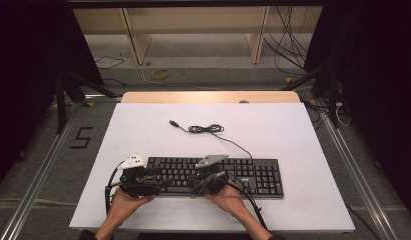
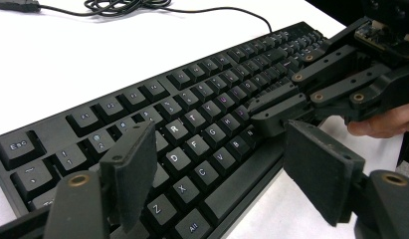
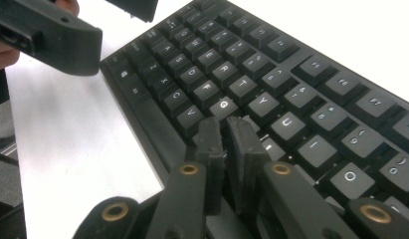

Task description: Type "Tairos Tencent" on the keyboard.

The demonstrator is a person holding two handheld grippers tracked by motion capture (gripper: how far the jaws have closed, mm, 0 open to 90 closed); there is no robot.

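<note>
Typing w/ both grippers: we kept keyboard (image 1: 213, 176) at lower centre of white table (image 1: 143, 130). Right gripper (image 3: 231, 130) nearly clenched, nothing between, tips forming single poker on key row near H. Left gripper (image 2: 219, 167) spread wide, released, straddling keyboard's front edge.

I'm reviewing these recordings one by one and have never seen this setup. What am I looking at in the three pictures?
A person sits at a white table and holds a hand tool with two jaws in each hand. The high view looks down from above: the left gripper and the right gripper are over a black keyboard, whose cable lies loose behind it. The other two pictures come from cameras on the grippers. The left gripper has its jaws wide open above the keys. The right gripper has its jaws nearly together, tips at the keys near G and H. Nothing is held.
</note>
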